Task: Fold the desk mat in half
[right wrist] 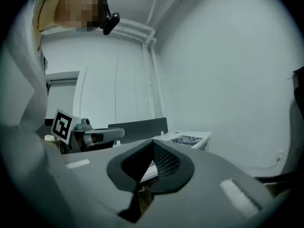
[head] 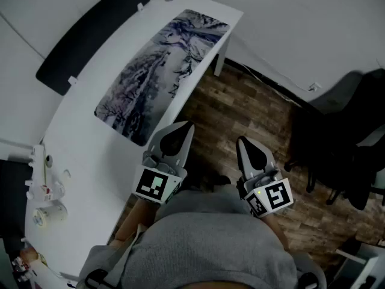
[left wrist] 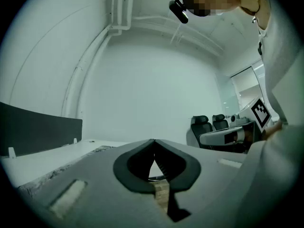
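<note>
Head view: A white desk runs diagonally across the frame. The desk mat, printed in a blue-grey pattern, lies flat and unfolded on the far half of the desk, with one long side along the desk's front edge. A dark partition panel stands behind the desk. Small white items are grouped at the desk's near end. The left gripper is held level at the desk's front edge, close to the mat's nearer end and clear of it. The right gripper is held beside it over the wood-pattern floor, well apart from the mat. A dark office chair stands at the right.

Left gripper view: The jaws are seen pressed together at the tips, and nothing is held between them. The desk top and the partition panel are seen to the left, ahead of the jaws. The other gripper's marker cube is seen at the right edge.

Right gripper view: The jaws are likewise seen closed tip to tip, with nothing gripped. The mat is seen lying on the far end of the desk, beyond the jaws. The left gripper is seen at the left.
</note>
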Demonstrator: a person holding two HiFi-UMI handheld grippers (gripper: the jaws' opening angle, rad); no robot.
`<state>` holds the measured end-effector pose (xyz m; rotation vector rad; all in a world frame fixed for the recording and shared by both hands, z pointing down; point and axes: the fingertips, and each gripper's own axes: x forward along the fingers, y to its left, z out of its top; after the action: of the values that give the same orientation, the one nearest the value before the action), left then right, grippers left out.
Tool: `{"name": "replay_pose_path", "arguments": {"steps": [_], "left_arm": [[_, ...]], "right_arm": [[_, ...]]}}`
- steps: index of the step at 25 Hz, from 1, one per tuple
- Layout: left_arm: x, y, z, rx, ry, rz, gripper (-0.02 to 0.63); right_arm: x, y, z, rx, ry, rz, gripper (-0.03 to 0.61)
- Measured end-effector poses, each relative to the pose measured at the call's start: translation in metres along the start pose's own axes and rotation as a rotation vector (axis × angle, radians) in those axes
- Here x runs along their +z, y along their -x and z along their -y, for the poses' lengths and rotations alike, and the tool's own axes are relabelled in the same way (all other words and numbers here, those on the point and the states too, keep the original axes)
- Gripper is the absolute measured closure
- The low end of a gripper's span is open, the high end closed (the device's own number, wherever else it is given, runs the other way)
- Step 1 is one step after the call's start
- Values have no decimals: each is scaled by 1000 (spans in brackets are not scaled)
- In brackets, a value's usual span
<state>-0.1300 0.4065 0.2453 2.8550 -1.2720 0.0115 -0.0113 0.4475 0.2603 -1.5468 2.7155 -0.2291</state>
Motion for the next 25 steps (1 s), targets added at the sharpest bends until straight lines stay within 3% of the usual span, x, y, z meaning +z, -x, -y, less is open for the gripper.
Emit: {"name": "replay_pose_path", "arguments": {"steps": [17, 25], "left_arm": [[-7, 16, -9, -9, 5, -16, 615], [-9, 20, -8, -17, 25, -2, 615]], "right_arm": [[-4, -7, -19, -9, -5, -6, 580], [0, 1, -16, -54, -12, 25, 578]]}}
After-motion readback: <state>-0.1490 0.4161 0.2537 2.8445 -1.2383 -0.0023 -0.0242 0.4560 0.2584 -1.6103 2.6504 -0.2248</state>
